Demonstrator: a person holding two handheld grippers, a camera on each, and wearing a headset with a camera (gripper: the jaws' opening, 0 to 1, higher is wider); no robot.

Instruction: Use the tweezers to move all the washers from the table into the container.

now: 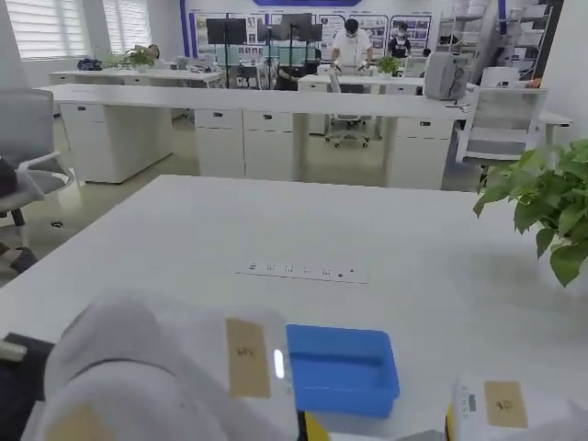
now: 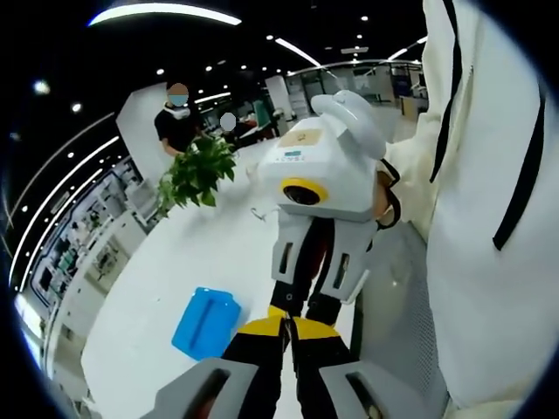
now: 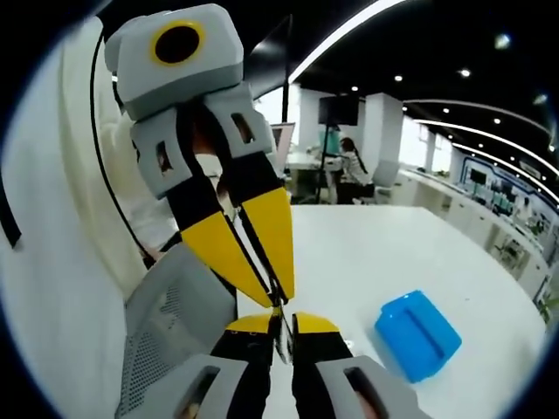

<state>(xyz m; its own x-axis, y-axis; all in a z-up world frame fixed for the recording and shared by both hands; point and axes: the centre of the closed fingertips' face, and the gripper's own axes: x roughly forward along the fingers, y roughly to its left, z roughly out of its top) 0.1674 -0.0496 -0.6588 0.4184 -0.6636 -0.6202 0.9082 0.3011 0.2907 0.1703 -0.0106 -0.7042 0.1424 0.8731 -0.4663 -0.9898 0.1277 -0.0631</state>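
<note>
Looking forward and down from the headset, a wide white bench (image 1: 184, 239) stretches away into an open office. A blue rectangular container (image 1: 347, 395) sits on the bench close to the near edge, roughly midway between left and right, with its open top facing up. Farther back, about the bench's middle, a white power strip (image 1: 301, 270) lies flat on the surface. A leafy green plant (image 1: 551, 207) reaches in at the right edge. Beyond the bench stand rows of white desks, and a person (image 1: 351, 41) in a pale top stands at a far one. The blurred pale tops of both tools sit at the near edge, one to the left of the container and one to its right.

In the left gripper view, the left tool (image 2: 286, 328) has its yellow-tipped jaws almost together, with a dark slit between them. The right tool's body hangs just above, its jaws pointing down to meet those tips. The container lies on the bench beyond, apart from both tools. The wearer's pale garment (image 2: 489, 218) is close alongside.

In the right gripper view, the right tool (image 3: 281, 326) is closed to a narrow gap, and a thin grey strip, apparently the tweezers (image 3: 281, 342), stands in that gap. The left tool's yellow jaws slant in from above and converge to a point at the top of the strip. The two tools are tip to tip, with the container well apart on the bench beyond them.
</note>
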